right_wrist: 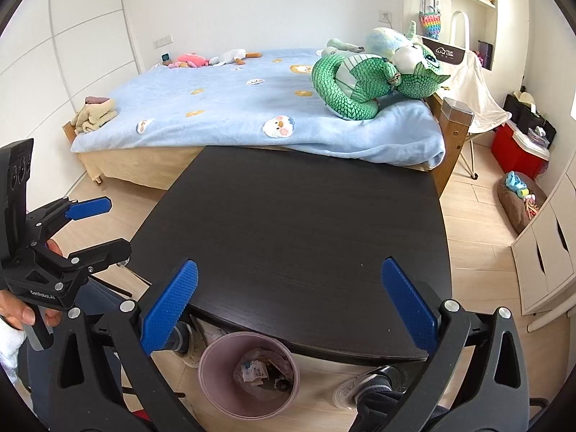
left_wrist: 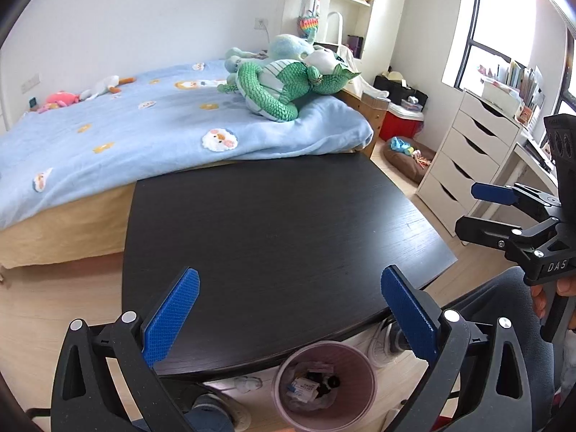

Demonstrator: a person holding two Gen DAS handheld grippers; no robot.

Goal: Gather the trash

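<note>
bedroom, dark table (left_wrist: 273,237); both claws wide, empty; folded towels (right_wrist: 94,112) right view only.

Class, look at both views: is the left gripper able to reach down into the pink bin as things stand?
Probably yes. The left gripper hangs open and empty above the pink bin, whose mouth pokes out from under the dark table edge; only the far rim is tucked beneath.

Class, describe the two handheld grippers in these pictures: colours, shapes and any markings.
Both the left gripper and the right gripper are black angular frames with silver rivets and blue textured finger pads. White lettering marks each body; a white cuff shows at one wrist.
</note>
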